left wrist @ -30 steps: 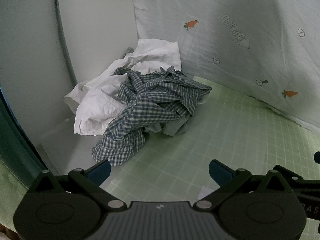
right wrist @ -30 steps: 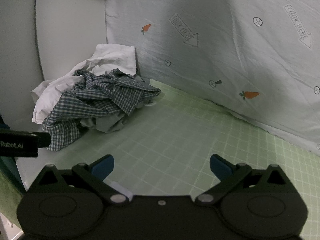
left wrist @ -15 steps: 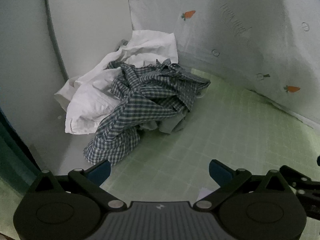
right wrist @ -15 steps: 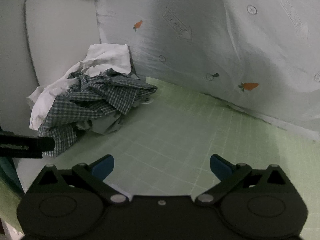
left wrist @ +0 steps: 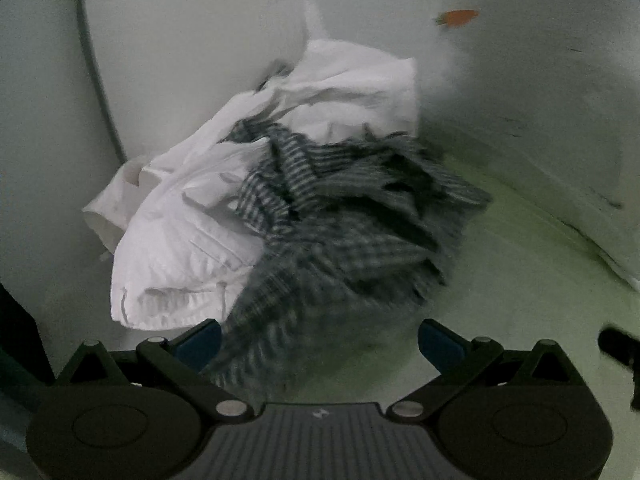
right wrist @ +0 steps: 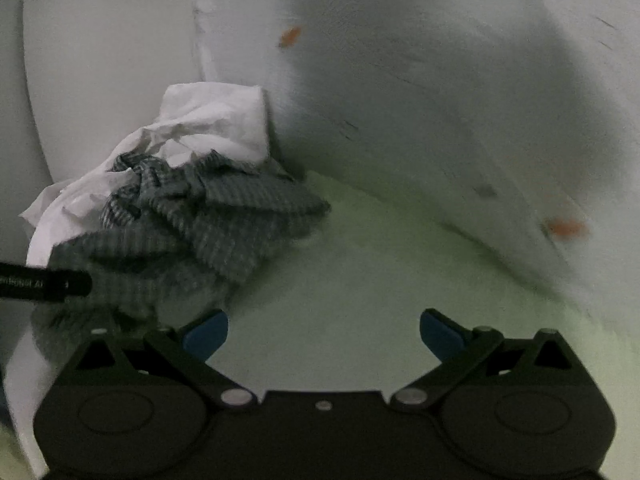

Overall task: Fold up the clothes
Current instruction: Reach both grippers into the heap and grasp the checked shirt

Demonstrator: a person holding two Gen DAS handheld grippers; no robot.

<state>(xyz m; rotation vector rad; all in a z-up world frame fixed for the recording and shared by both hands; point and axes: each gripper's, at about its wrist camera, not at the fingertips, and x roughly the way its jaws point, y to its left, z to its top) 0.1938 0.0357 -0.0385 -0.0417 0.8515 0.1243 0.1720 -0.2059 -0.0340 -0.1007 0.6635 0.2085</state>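
Left gripper (left wrist: 319, 342) jaws spread wide, nothing between them, blue pads (left wrist: 200, 340) at either side of the lower frame. It sits right at the near edge of the checked shirt (left wrist: 352, 232), whose lower hem falls between the spread fingers; contact can't be told, the view is motion-blurred. Right gripper (right wrist: 324, 334) also spread wide and holding nothing, hanging over bare green sheet (right wrist: 360, 280), apart from the clothes.

Checked shirt, dark blue and white, crumpled in a heap in the corner where the sheet meets the upright surfaces. In the right wrist view the same shirt (right wrist: 208, 220) lies left of centre, with the black body of the left gripper (right wrist: 44, 282) poking in from the left edge over its lower part.

White garment (left wrist: 188, 232) bunched under and behind the checked one, spilling out to the left and up at the back; a ribbed or gathered hem shows at its near lower edge. In the right view it (right wrist: 216, 120) peeks out above and left of the checks.

Around them: pale green grid-pattern sheet underneath, a white padded panel (left wrist: 180, 60) behind on the left, and a pale cover printed with small orange carrots (right wrist: 566, 227) rising on the right.
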